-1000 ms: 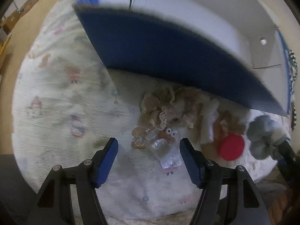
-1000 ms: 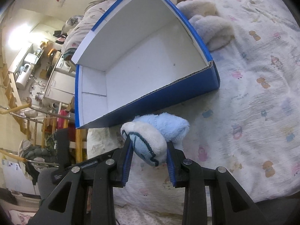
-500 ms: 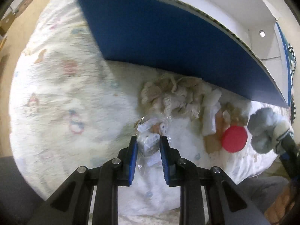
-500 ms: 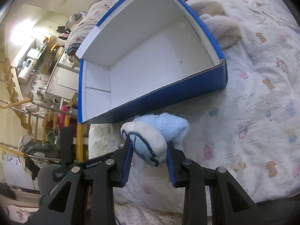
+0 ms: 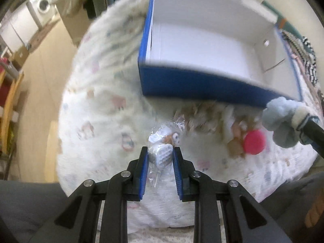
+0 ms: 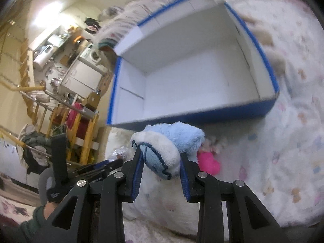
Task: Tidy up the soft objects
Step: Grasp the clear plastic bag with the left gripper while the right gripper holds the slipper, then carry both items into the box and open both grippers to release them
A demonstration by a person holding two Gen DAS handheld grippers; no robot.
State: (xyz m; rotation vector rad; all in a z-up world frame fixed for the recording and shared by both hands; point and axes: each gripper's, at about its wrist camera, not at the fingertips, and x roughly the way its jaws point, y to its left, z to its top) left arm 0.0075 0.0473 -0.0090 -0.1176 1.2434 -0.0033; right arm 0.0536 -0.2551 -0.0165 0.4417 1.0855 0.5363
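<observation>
Jaws of our left gripper (image 5: 160,156) are clamping a small toy in a clear plastic bag (image 5: 165,141), having just been closing around it, and we are holding it clear of the bed (image 5: 97,105) so it can travel to the blue box (image 5: 202,85). Our right gripper (image 6: 161,162) is squeezing a light blue plush slipper (image 6: 172,143) by its cuff, poised just before the box's near wall, probably so both loads go in together. The box is sitting empty, its white inside bare. More soft things are waiting beside it: a frilly beige bundle (image 5: 200,115) and a pink round piece (image 5: 254,142). We are working over a pale printed quilt; beyond the bed a washing machine (image 5: 41,5) and wooden shelving (image 6: 81,121) are showing.
</observation>
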